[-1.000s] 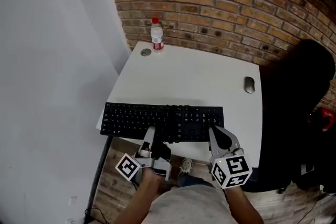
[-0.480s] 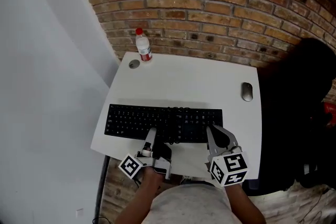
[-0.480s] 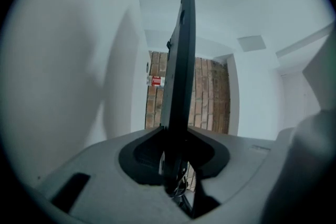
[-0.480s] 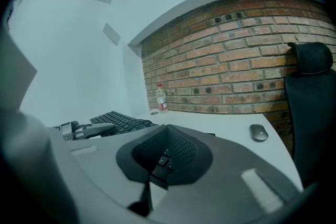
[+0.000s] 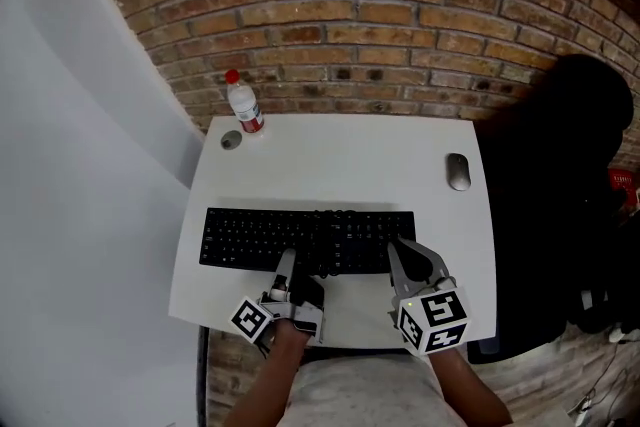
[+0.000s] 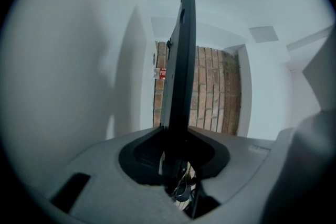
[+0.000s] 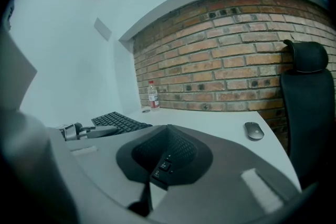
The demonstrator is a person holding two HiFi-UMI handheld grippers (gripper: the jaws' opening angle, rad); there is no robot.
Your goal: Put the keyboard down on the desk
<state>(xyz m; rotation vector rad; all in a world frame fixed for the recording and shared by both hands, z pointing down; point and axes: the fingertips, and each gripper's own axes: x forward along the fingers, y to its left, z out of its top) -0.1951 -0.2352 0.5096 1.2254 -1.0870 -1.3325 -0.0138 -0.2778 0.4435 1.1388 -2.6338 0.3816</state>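
Keyboard (image 5: 305, 240) and both grippers have come in over the desk (image 5: 350, 150) since a second ago: back then its left end hung past the desk's left edge, and now the whole board sits inside the white top, towards the near edge, long side running left to right. Whether it is flat on the surface or a touch above it, I cannot tell. Left gripper (image 5: 287, 263) is clamped on the near edge around the middle, and in the left gripper view the board runs edge-on straight out from between the pinching jaws (image 6: 178, 165). Right gripper (image 5: 400, 250) bites the near edge at the right end, and in the right gripper view a couple of keys show squeezed in its jaws (image 7: 164, 164). At the far left corner a bottle (image 5: 243, 103) stands upright, red cap on, red label round it; what is inside is too small to tell. A grey disc (image 5: 231, 140) lies just beside it. Mouse (image 5: 458, 171) rests near the right edge, well apart from the keyboard. A black chair (image 5: 550, 195) stands to the right of the desk.
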